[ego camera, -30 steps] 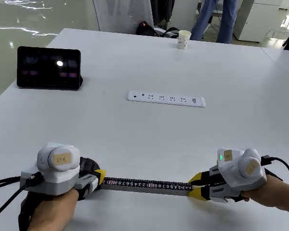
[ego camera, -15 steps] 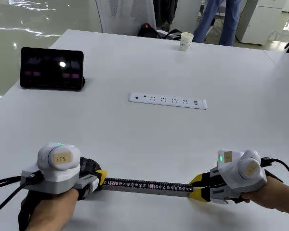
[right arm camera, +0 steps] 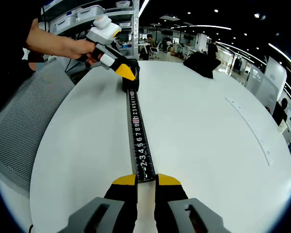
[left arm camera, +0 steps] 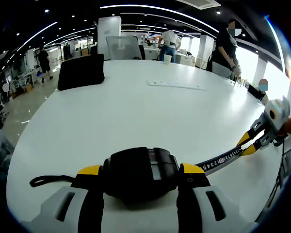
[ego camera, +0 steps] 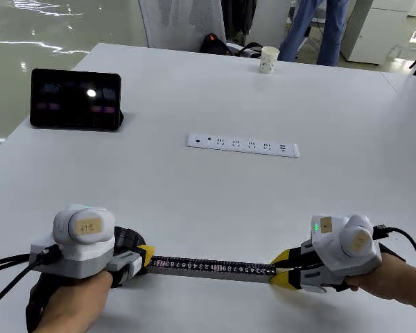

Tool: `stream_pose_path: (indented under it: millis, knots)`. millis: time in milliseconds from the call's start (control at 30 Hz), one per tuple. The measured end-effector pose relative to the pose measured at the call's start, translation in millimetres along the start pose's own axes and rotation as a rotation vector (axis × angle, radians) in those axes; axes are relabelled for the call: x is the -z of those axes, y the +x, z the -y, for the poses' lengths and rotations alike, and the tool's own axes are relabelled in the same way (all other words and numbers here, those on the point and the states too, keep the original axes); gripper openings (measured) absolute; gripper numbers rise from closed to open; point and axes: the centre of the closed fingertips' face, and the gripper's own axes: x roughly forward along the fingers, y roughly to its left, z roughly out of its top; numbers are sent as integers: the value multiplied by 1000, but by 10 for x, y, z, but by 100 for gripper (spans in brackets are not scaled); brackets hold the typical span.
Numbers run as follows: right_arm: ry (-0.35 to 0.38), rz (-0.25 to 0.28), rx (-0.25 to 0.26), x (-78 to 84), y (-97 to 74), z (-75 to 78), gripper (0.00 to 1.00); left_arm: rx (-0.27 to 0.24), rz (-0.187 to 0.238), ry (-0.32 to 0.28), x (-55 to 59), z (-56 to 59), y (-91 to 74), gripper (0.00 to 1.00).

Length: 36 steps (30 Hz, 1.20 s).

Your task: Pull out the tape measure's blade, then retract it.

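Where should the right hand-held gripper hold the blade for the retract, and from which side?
Its free end, coming in lengthwise from opposite the case. The blade runs straight and face up, so the right hand-held gripper aligns with it, jaws flanking the tip.

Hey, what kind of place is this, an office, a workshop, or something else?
Most likely an open-plan office or lab. A big white table carries a power strip and a propped-up tablet, and a paper cup stands near its far edge.

head: high, looking down over table | gripper views: low, facing each other along shared blade
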Motion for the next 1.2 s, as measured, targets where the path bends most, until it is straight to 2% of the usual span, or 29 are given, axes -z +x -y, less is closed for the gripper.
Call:
stream_pose_path:
  millis: [1200]
  knots:
    - [-10,38,-29,-413,286,-82,10,21,-6,-18,3,-13,10,56]
